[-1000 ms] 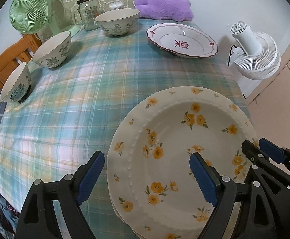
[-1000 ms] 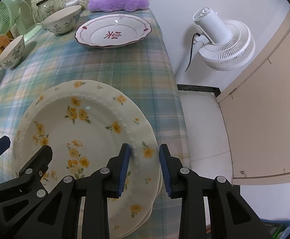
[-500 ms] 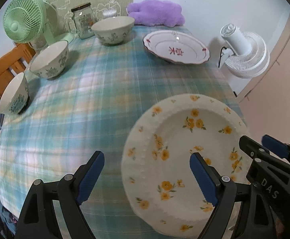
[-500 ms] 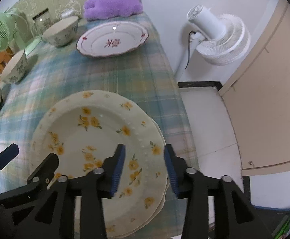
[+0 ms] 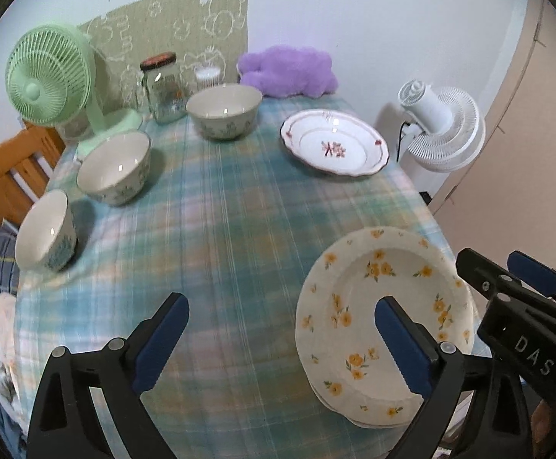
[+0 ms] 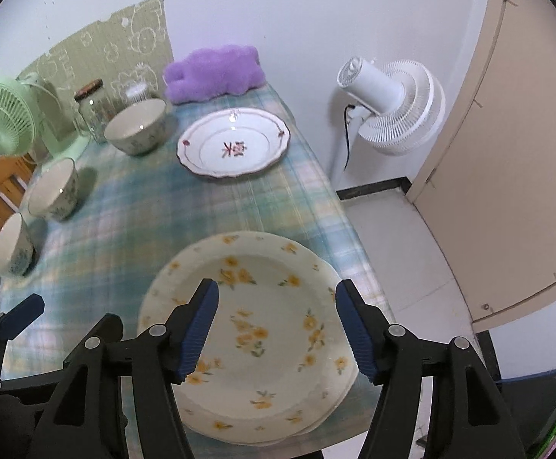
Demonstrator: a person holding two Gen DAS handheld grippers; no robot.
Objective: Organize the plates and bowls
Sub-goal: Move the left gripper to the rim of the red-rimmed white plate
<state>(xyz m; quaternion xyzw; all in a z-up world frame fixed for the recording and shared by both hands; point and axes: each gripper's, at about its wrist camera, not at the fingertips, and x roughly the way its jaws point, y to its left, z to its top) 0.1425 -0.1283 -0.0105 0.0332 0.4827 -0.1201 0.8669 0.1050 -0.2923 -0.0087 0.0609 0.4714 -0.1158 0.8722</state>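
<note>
Above the yellow-flowered plates (image 6: 262,329) (a stack on the plaid cloth (image 5: 217,229)) we hold both tongs. The right gripper (image 6: 276,325) gapes empty; the left gripper (image 5: 278,340) likewise.

A stack of plates (image 6: 278,329) sits on the near right corner of the table (image 5: 232,237). Another plate (image 5: 333,148) lies far behind it. Three bowls (image 5: 114,167) stand along the left side. A jar (image 5: 163,88) stands behind the farthest bowl.
</note>
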